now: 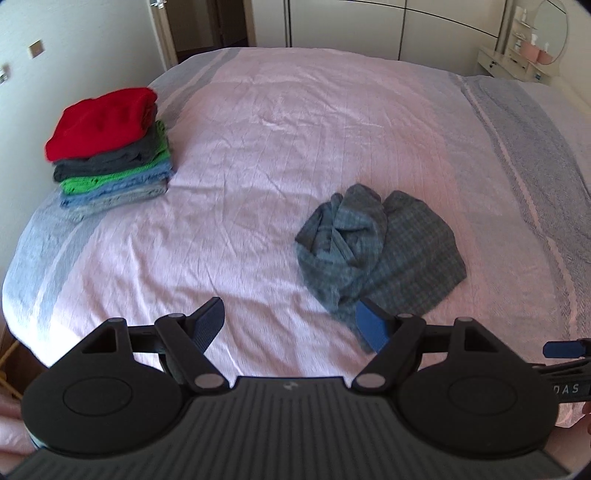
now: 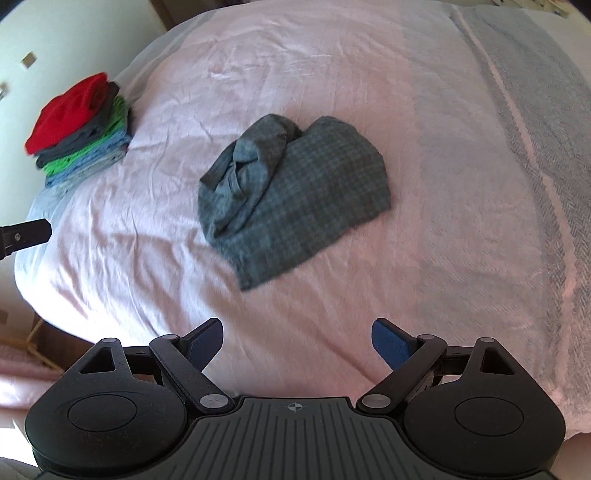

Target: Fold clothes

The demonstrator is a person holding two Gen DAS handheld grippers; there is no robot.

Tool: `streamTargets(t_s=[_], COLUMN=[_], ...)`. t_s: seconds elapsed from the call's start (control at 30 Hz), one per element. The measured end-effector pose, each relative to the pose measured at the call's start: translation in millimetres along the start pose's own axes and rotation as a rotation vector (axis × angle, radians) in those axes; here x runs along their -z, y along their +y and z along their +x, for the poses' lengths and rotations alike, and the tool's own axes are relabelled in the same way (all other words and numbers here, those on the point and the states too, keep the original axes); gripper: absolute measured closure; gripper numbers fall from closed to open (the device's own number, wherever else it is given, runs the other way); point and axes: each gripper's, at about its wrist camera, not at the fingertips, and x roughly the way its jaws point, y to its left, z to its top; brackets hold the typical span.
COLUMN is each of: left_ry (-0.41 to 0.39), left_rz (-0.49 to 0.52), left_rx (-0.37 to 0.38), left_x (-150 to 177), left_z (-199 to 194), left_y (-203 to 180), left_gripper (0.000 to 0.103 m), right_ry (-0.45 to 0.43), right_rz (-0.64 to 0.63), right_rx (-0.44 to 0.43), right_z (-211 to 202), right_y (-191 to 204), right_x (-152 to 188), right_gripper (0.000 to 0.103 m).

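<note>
Crumpled checked shirt [image 2: 291,192] unfolded on bed [image 2: 424,110].
Your left hand-held gripper [image 1: 291,325] and right hand-held gripper [image 2: 297,341] both hover released, empty.

Bed with pink bedspread [image 1: 295,122], grey-blue striped bands along its edges, fills both views. Open doorway [image 1: 207,26] at 11 o'clock. White wardrobe doors [image 1: 369,22] at 12. Round mirror [image 1: 550,26] over a small white shelf unit [image 1: 513,61] at 1 o'clock.

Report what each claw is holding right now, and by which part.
Nothing is held. The left claw and right claw are both open above the bed; the checked cloth lies crumpled and untouched.
</note>
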Motion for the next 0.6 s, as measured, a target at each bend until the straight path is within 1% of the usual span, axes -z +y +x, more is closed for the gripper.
streamTargets(t_s=[0.1,0.27,0.6], left_ry=[0.008,0.017,0.075], left_rz=[0.024,0.068,0.133], left_rx=[0.010,0.042,0.106], left_x=[-18.9,-41.6,-62.7], left_z=[16.4,37.8,80.5], left_y=[15.8,38.3,73.7], left_gripper=[0.028,0.028,0.028], right_ry=[-0.008,-0.006,0.041], right_rz=[-0.001,0.038,0.127], right_rx=[0.009,0.022,0.081], right_z=[8.6,23.2,59.3], right_y=[15.7,41.5,74.1], right_x=[-15.8,-35.0,-46.0], right_gripper=[0.013,0.013,0.013])
